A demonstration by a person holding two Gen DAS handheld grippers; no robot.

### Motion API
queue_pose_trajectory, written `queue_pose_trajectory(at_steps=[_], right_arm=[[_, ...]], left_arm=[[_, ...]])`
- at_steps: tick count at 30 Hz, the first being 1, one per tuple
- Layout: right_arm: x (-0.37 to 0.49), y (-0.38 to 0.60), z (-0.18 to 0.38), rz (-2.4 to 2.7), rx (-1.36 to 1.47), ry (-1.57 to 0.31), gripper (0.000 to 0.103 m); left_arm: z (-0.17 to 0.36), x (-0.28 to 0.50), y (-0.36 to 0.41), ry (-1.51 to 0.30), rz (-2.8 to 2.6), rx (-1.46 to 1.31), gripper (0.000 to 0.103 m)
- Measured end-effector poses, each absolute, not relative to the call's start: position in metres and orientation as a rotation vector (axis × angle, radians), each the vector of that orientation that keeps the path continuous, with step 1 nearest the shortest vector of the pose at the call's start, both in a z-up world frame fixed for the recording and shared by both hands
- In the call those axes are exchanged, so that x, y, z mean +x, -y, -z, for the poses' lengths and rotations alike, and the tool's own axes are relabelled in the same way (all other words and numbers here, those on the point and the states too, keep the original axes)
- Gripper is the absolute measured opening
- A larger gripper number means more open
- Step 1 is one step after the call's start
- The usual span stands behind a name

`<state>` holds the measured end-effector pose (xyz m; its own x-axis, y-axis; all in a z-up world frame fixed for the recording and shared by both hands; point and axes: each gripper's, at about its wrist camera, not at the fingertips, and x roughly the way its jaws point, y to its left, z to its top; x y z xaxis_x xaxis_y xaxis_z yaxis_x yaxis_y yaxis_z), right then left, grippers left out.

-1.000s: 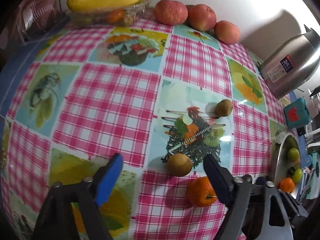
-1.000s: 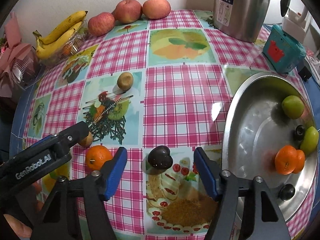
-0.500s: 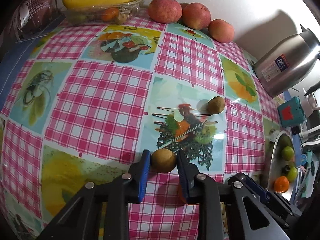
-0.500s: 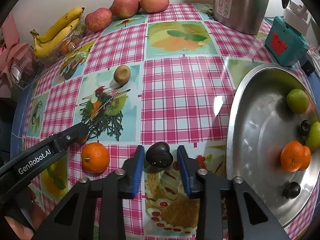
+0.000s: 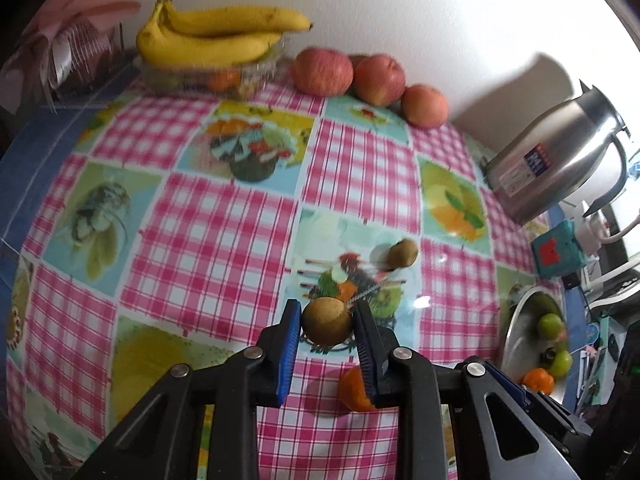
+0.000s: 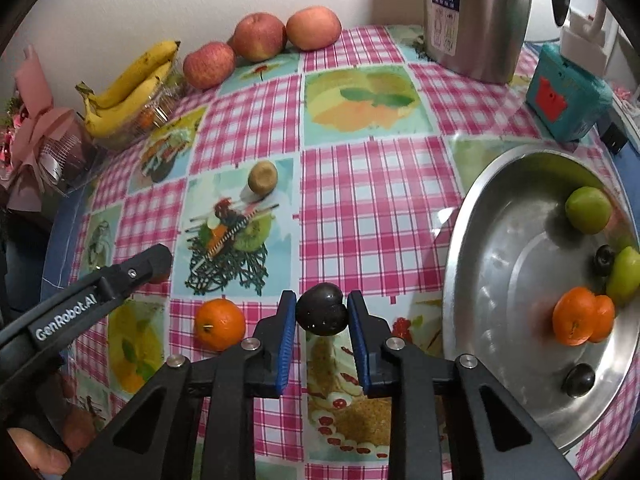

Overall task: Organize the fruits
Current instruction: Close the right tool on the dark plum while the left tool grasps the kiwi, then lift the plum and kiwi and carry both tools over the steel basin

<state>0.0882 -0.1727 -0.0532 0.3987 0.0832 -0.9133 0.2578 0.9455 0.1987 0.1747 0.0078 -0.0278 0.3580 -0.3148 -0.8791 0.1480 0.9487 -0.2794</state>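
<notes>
A kiwi and a plum are being held in the closed left gripper and right gripper; both are best being kept level while carried to the bowl.

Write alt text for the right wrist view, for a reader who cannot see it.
The right claw is shut on a dark plum above a pink checked tablecloth. To its right a steel bowl holds green fruits, oranges and dark plums; an orange and a kiwi lie loose on the left.
</notes>
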Motion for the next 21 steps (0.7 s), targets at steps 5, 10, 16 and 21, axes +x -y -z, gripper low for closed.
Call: queue_pose_trajectory(at_steps=[5,10,16,21], right_arm=[[0.086,0.173,0.038,0.1,0.334,-1.127,0.027],[0.084,0.171,0.027,0.092,0.32,-1.103,0.027],[0.082,0.176,0.029,0.095,0.311,-1.115,0.027],[0.079,0.185,0.034,0.117,0.316,-1.134,0.027]], left_arm=[[0.009,0.173,-0.009,-1.127,0.305,-0.166,0.029],[-0.001,0.172,-0.01,-1.106,0.31,-0.169,0.029],[-0.002,0.171,-0.008,-1.102,0.299,-0.153,0.029],[-0.001,0.17,-0.003,-1.106,0.307,-0.149,0.029]])
